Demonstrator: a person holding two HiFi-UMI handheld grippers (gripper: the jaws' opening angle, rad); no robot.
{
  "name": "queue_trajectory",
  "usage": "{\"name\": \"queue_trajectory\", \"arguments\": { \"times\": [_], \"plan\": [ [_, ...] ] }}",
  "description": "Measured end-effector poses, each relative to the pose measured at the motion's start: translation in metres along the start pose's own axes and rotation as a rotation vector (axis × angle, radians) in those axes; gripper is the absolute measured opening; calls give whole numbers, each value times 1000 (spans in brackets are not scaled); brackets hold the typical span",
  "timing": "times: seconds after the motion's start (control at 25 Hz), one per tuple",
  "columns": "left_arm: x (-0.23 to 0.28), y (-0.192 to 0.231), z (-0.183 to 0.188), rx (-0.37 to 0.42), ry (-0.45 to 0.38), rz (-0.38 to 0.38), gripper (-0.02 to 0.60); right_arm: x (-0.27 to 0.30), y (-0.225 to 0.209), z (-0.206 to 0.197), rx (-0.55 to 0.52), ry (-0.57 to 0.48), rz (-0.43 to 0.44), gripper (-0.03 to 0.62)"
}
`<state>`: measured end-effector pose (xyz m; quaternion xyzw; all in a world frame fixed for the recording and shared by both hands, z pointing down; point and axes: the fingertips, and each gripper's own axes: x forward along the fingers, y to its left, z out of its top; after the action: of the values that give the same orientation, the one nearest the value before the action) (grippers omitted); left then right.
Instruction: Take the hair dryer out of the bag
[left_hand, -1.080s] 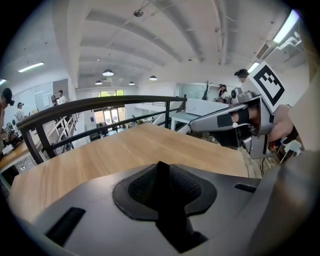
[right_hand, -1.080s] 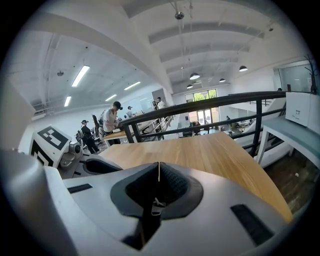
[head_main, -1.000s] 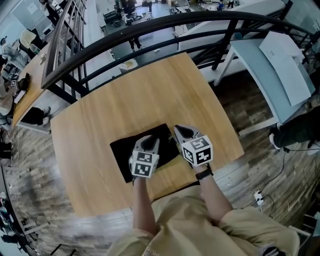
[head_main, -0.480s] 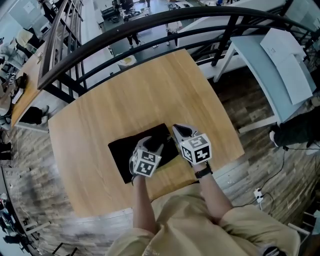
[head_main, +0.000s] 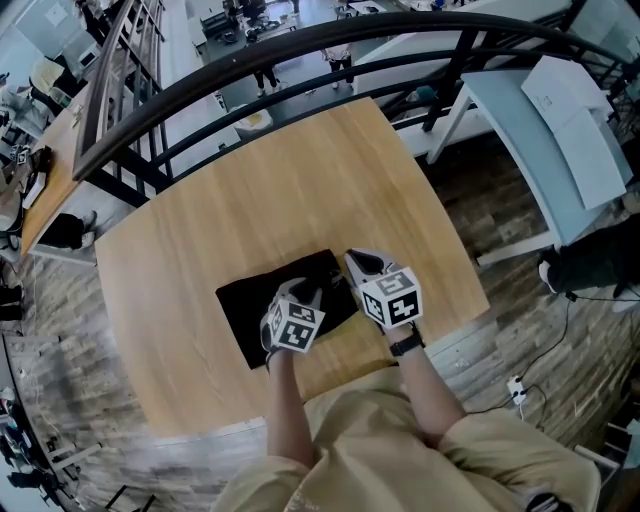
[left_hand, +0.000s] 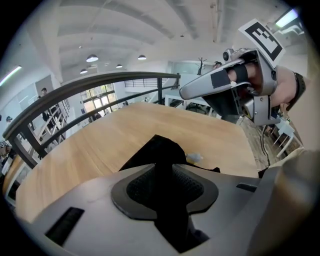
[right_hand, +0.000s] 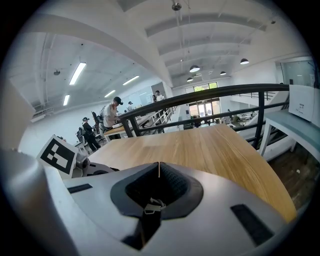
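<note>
A flat black bag (head_main: 262, 301) lies on the wooden table (head_main: 300, 190) near its front edge. No hair dryer shows in any view. My left gripper (head_main: 300, 293) points down onto the bag's middle. In the left gripper view its jaws are closing, and a bunched ridge of the black bag (left_hand: 161, 150) fills the gap and touches both pads. My right gripper (head_main: 353, 268) sits at the bag's right end, shut. In the right gripper view a small metal zipper pull (right_hand: 151, 204) and a black strip are pinched between its pads.
A dark curved railing (head_main: 300, 60) runs along the table's far edge. A pale blue table (head_main: 540, 130) stands to the right, over wood flooring. A small pale scrap (left_hand: 194, 158) lies by the bag. People stand far off behind the railing (right_hand: 112, 117).
My left gripper has sunk onto the bag and tipped further downward. The right gripper and the bag have stayed where they were.
</note>
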<state>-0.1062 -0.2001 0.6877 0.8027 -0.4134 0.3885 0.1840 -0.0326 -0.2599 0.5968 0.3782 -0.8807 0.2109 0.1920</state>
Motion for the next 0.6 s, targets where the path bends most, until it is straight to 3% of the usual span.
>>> {"name": "queue_trajectory", "arguments": {
  "times": [0.4, 0.6],
  "plan": [
    [-1, 2, -3, -17, 5, 1, 30, 5, 0, -9, 26, 21, 9, 15],
    [-7, 4, 0, -55, -32, -6, 21, 2, -2, -20, -1, 42, 27, 15]
  ]
}}
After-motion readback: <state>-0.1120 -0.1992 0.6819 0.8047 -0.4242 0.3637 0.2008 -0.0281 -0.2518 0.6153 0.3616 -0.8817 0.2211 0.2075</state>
